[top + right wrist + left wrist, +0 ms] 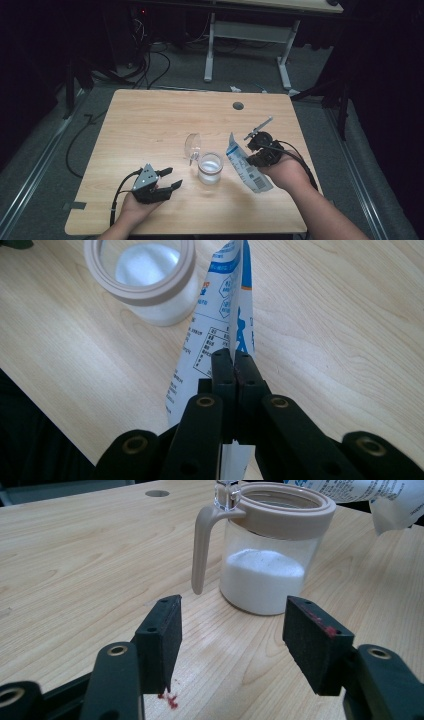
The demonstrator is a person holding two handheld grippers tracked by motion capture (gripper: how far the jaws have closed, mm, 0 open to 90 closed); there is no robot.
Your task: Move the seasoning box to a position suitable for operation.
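Right gripper [234, 360] has its black jaws pinched flat on a white-and-blue printed plastic pouch [245, 167], held tilted above the light wooden table [150, 125] with its upper corner near the rim of the clear glass jar [209, 169], which has a beige plastic collar and handle, its clear lid flipped up, and is partly filled with white powder. Left gripper [232, 630] rests low over the table just short of the jar, jaws spread wide with nothing between them; the jar's handle [200, 545] hangs beyond the gap.
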